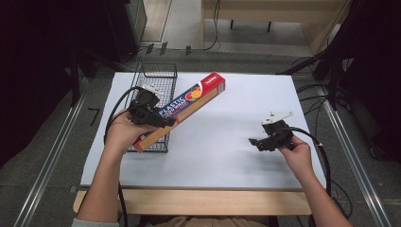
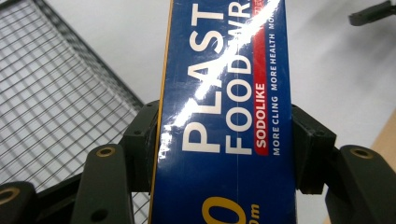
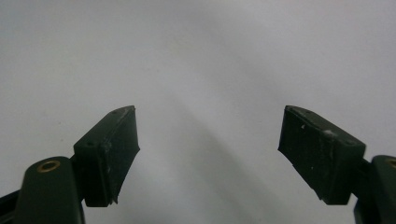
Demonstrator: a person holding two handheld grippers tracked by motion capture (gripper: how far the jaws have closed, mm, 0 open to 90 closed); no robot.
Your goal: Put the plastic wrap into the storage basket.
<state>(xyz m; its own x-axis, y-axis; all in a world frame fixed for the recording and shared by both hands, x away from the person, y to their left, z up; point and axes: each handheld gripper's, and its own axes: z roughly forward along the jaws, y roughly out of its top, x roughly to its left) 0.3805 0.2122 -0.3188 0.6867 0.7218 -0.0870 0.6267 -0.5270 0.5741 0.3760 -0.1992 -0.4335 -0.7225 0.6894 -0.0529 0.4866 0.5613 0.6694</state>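
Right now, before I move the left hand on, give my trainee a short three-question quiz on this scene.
1. True or false: the left tongs are clamped on the plastic wrap box.
2. What is between the pads of the right tongs?
A. a box
B. nothing
C. a cable
3. In the high view, which end of the box lies over the wire basket: the red end or the low end near the person's left hand?

Key
1. True.
2. B; they stand open above the white table.
3. The low end; the red end points away over the table.
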